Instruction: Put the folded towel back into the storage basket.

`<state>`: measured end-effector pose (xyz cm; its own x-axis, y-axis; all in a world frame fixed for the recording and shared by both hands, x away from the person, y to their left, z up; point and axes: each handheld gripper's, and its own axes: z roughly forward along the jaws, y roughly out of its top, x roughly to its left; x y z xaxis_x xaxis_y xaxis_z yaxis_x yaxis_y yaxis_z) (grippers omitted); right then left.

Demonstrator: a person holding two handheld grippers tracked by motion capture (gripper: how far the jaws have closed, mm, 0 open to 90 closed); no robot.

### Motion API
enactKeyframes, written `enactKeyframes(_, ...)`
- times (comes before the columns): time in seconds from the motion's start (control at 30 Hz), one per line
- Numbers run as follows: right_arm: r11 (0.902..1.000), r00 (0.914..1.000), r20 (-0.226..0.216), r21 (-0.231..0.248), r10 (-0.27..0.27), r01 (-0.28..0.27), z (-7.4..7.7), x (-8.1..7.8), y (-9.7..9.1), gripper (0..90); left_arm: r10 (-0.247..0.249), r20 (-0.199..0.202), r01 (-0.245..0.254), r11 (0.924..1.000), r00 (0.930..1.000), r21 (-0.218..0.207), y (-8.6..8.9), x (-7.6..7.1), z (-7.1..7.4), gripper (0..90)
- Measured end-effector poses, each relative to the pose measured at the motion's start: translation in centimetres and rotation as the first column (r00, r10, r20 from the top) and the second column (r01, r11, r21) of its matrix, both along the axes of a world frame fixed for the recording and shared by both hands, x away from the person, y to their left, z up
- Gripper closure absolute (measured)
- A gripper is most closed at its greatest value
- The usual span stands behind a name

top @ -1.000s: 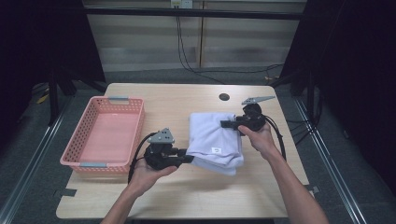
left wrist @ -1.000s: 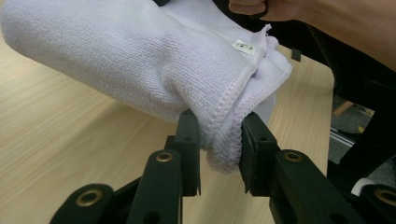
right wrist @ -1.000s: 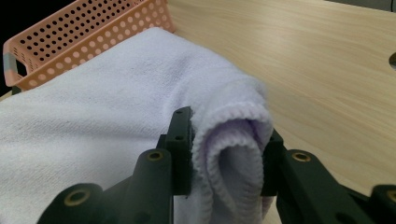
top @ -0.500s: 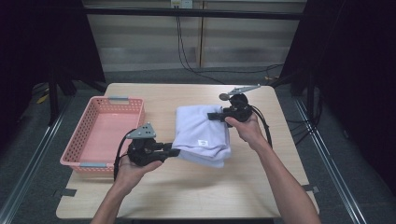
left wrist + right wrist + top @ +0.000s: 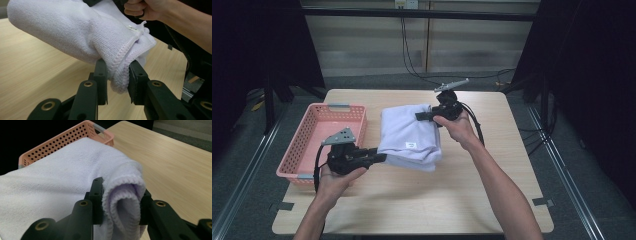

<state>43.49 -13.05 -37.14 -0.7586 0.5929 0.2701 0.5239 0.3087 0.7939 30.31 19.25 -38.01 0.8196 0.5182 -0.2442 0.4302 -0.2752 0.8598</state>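
A folded white towel (image 5: 408, 135) hangs above the wooden table (image 5: 512, 165), held at two ends. My left gripper (image 5: 381, 157) is shut on its near left edge; in the left gripper view the stitched hem of the towel (image 5: 75, 32) is pinched between the black pads (image 5: 101, 75). My right gripper (image 5: 421, 116) is shut on the far right corner; in the right gripper view a thick rolled fold of the towel (image 5: 50, 185) sits between the fingers (image 5: 98, 192). The pink basket (image 5: 317, 135) stands just left of the towel.
The pink perforated basket (image 5: 65, 138) sits at the table's left side with grey handles. A round hole (image 5: 453, 93) lies in the tabletop at the back. Bare wood stretches to the right and front. Cables trail from both grippers.
Both hands have carried the towel leftward toward the basket and lifted it a little. The grips on the towel look the same.
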Motion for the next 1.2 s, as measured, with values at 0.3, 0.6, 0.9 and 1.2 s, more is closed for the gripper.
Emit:
enactKeyframes(0.3, 0.9997, 0.9996, 0.013, 0.009, 0.023, -0.024, 1.4, 1.2, 2.9, 66.7, 0.046, 0.019, -0.046, 0.9989, 0.9988, 0.004, 2.7, 0.2, 1.2, 72.1)
enactKeyframes(0.6, 0.9992, 0.9992, 0.001, 0.004, 0.040, -0.040, 2.1, 2.0, 5.8, 66.6, 0.096, 0.021, -0.095, 0.9954, 0.9952, -0.011, 5.3, 0.0, 1.4, 72.1)
enactKeyframes(0.9, 0.9979, 0.9979, -0.003, 0.006, 0.065, -0.065, 2.1, 2.7, 8.5, 66.6, 0.149, 0.022, -0.149, 0.9886, 0.9886, -0.023, 7.8, -0.1, 1.5, 72.3)
enactKeyframes(1.2, 0.9971, 0.9971, -0.009, 0.000, 0.076, -0.076, 2.5, 3.4, 11.3, 66.6, 0.192, 0.023, -0.192, 0.9811, 0.9811, -0.028, 9.9, -0.2, 1.7, 72.4)
